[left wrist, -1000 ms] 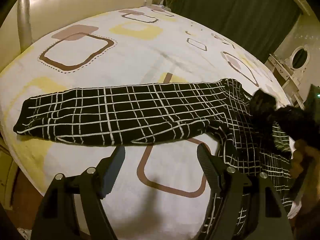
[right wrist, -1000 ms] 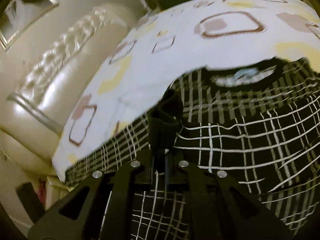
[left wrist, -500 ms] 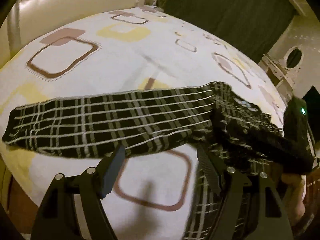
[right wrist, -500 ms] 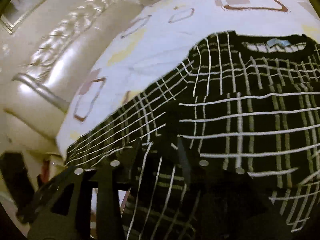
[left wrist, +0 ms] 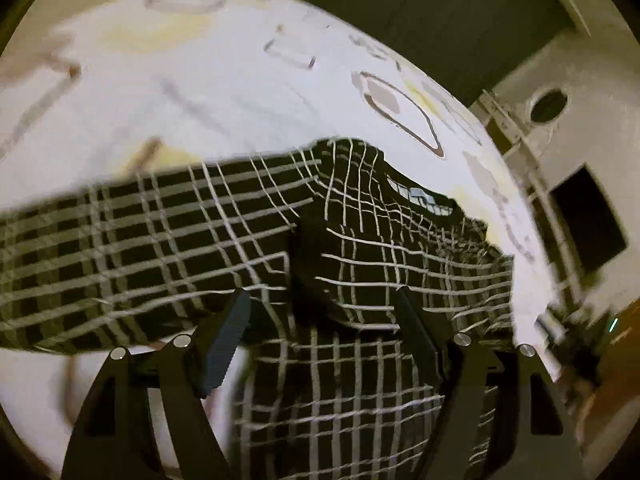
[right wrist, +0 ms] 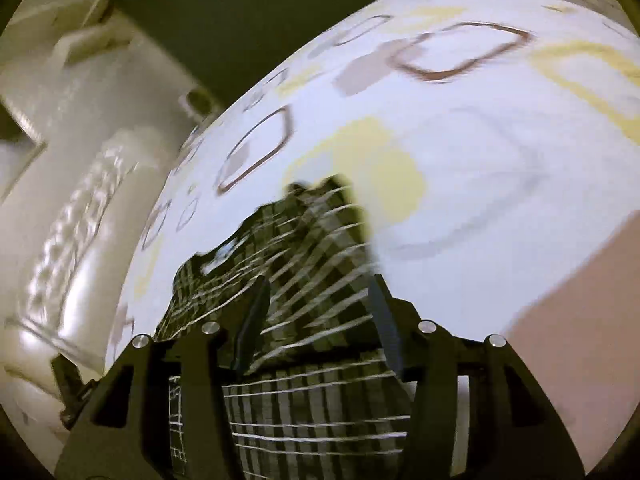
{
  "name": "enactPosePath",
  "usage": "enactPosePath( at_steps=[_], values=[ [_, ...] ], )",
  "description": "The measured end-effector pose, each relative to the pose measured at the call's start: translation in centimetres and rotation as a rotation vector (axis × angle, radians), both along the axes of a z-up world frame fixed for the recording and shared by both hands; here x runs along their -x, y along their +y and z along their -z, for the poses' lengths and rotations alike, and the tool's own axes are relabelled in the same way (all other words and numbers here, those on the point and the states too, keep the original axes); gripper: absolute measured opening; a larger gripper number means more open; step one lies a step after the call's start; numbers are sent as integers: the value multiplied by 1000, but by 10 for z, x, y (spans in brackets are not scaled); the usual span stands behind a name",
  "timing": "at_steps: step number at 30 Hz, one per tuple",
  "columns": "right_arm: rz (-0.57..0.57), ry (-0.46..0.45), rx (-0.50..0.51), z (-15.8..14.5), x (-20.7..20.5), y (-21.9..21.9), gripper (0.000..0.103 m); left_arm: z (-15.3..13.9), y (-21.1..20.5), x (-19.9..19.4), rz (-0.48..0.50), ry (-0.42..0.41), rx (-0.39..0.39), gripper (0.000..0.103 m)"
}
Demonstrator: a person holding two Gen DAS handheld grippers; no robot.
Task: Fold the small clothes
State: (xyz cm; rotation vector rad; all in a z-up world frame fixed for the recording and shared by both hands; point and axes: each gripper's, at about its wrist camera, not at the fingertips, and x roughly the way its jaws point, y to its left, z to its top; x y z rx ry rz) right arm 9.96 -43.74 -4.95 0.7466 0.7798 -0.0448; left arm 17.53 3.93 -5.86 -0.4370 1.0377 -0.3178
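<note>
A black sweater with a white grid pattern [left wrist: 360,248] lies on the white patterned bedsheet [left wrist: 208,92]. One sleeve [left wrist: 120,248] stretches out to the left; the other lies folded across the body. My left gripper [left wrist: 324,332] hovers open over the sweater's body with nothing between its fingers. In the right wrist view the sweater [right wrist: 304,264] lies below and ahead, blurred by motion. My right gripper [right wrist: 316,320] is above it, its jaws opening, with nothing pinched between them.
A cream padded headboard [right wrist: 68,248] borders the bed on the left of the right wrist view. Dark curtains [left wrist: 420,12] hang beyond the far edge of the bed. White furniture with a round mirror [left wrist: 548,108] stands at the right. A blurred pinkish shape [right wrist: 580,320] fills the lower right.
My right gripper let go of the sleeve cuff, which now lies across the sweater's body, and swung away. The left gripper, still open, moved from the outstretched sleeve to the body.
</note>
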Motion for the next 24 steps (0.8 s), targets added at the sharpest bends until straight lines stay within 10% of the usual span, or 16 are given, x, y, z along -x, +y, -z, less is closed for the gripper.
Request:
enactPosePath(
  at_steps=[24],
  values=[
    [-29,3,-77,38,23,6,52,33,-18,-20,-45,152,120,73]
  ],
)
